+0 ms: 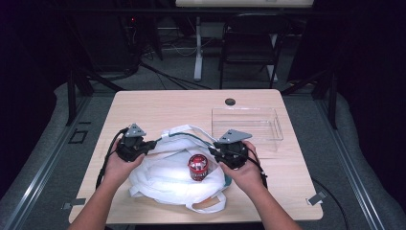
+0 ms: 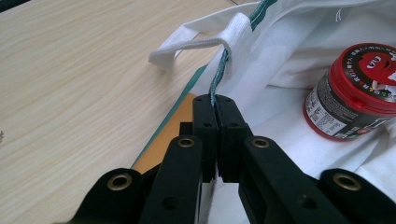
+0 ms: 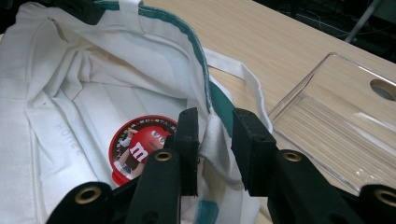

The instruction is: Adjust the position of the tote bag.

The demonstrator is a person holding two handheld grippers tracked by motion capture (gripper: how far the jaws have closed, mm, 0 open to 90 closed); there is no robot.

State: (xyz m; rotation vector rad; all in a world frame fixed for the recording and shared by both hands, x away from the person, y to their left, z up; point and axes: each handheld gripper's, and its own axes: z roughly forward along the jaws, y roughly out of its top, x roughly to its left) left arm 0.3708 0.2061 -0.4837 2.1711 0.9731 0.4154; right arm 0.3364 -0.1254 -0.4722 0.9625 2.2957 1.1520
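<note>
White cloth bag (image 1: 163,179) lies on wooden counter (image 1: 158,108), red-lidded candy jar (image 1: 197,167) inside. Left tongs (image 2: 216,103) pinched tight on bag's green-trimmed rim. Right tongs (image 3: 214,128) part open, rim and strap between jaws. Clear tray (image 1: 249,125) just beside bag.

White bag (image 1: 167,177), green-trimmed rim; red-lidded can (image 1: 197,166), seemingly dark-labelled; pale wood-grain table (image 1: 158,103).
</note>
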